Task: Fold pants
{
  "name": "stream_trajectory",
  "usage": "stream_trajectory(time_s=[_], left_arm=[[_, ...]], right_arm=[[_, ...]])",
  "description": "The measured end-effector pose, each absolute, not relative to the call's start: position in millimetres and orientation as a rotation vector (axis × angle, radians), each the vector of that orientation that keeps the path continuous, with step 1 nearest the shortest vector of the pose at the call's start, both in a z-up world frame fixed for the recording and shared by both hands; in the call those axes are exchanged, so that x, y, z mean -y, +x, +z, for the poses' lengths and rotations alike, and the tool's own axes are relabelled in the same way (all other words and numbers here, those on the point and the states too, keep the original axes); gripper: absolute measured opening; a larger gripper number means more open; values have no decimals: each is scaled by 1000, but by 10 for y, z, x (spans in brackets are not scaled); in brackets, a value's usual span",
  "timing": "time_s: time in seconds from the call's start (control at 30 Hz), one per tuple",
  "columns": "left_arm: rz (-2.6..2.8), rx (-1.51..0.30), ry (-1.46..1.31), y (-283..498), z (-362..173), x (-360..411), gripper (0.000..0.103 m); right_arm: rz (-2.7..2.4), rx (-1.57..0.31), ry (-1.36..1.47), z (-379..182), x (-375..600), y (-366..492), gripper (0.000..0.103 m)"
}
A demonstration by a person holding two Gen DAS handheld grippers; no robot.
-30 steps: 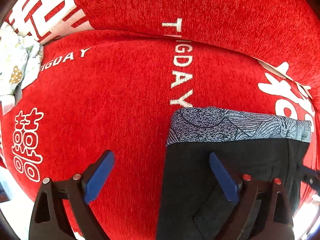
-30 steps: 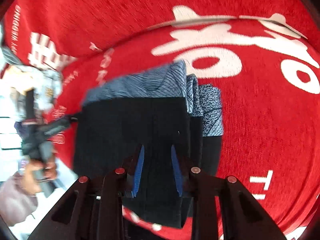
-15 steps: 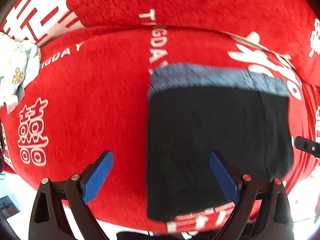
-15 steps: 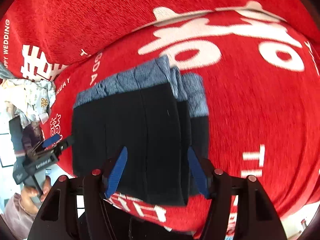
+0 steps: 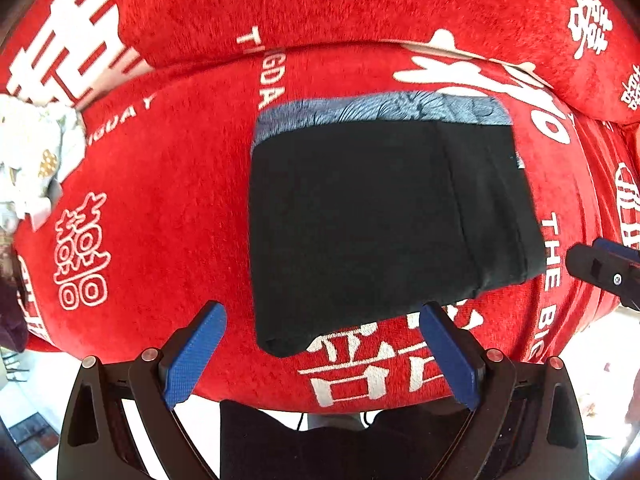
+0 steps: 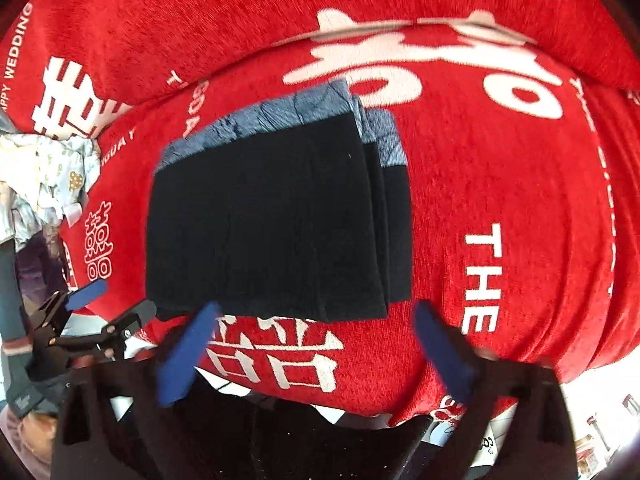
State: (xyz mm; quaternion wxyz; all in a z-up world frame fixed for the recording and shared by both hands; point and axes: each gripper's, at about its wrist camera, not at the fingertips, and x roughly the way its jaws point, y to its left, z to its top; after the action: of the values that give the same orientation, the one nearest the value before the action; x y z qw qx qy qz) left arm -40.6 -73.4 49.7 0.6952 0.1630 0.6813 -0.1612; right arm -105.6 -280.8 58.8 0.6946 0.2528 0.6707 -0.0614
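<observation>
Black pants (image 5: 360, 220) lie folded square on red sofa cushion (image 5: 168, 184); left tongs (image 5: 320, 356) spread, empty; right tongs (image 6: 316, 356) just opened wide, nothing between — fold looks finished

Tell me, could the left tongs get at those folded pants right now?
Probably yes: the left tongs hang open just above the pants, which lie free on the red cover; the right tongs are off them.

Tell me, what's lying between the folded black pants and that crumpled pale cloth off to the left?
Only bare red cover with white lettering lies between the pants and the pale cloth; the left wrist view shows it best.
</observation>
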Motion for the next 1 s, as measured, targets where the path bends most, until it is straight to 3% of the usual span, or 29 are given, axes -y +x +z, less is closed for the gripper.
stream_trajectory(time_s=[0.4, 1.0], left_arm=[[-347, -1451, 358, -362, 969, 723, 98], [-338, -1490, 322, -335, 1232, 619, 98]], right_arm=[[-193, -1491, 493, 1063, 2742, -985, 103], [-227, -1513, 403, 1345, 2501, -952, 103]])
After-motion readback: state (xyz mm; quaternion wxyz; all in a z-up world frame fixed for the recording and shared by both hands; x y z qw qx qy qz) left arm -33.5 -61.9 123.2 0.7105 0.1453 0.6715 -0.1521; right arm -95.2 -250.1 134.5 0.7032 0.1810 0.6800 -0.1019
